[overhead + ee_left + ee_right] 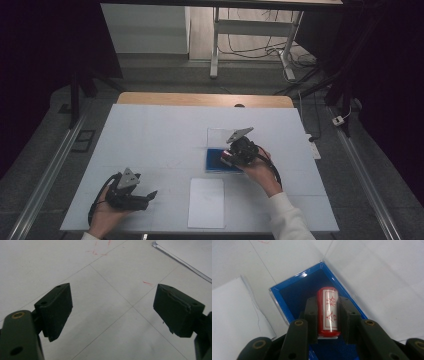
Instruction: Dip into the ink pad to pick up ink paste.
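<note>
Over the blue box (287, 293), the stamp (328, 312) reads "合格".

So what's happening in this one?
A person at a white table holds a gripper in each hand. The right gripper is shut on a red stamp with a white label of red characters, holding it over a blue ink pad in a case whose clear lid lies open. The left gripper is open with nothing between its jaws, low over the tabletop near the person. A white sheet of paper lies in front of the pad case.
</note>
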The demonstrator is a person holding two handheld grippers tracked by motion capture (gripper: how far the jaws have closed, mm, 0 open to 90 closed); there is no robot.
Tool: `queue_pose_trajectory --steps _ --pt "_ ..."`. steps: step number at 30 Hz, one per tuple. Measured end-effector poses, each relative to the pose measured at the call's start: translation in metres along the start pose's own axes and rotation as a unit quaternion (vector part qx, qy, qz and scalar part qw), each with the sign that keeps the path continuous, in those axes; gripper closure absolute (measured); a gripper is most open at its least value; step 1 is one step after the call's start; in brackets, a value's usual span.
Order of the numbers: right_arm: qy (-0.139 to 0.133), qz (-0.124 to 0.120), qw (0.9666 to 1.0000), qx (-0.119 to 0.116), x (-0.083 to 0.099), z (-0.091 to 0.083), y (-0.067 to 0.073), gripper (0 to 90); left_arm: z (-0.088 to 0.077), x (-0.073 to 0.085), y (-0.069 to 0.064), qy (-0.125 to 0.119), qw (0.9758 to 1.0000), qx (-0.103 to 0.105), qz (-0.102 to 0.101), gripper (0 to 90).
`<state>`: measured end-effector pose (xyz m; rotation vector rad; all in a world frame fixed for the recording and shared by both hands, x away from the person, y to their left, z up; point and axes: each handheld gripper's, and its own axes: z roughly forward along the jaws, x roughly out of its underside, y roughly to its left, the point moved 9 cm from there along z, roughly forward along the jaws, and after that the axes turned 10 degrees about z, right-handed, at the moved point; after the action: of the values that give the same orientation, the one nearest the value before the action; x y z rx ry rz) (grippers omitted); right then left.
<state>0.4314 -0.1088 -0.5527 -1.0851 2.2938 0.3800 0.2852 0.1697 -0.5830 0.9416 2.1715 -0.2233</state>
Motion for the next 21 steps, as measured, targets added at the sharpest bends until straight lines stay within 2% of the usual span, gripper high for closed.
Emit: queue_pose_trajectory --steps 7,10,21 --pt "-0.002 0.002 1.0000 -0.001 0.0009 0.0003 0.0003 70.6 0.0005 0.0002 -0.0001 0.001 1.0000 0.000 -0.001 15.7" --pt "-0.010 0.005 0.9999 -0.011 0.0015 0.0005 -0.0018 70.6 0.0009 0.0002 -0.0002 0.002 1.0000 0.000 -0.001 15.7" --pt "-0.008 -0.004 1.0000 -0.001 0.0011 0.0009 0.0006 70.5 0.0016 0.0001 0.0001 0.003 1.0000 -0.001 -0.001 15.7"
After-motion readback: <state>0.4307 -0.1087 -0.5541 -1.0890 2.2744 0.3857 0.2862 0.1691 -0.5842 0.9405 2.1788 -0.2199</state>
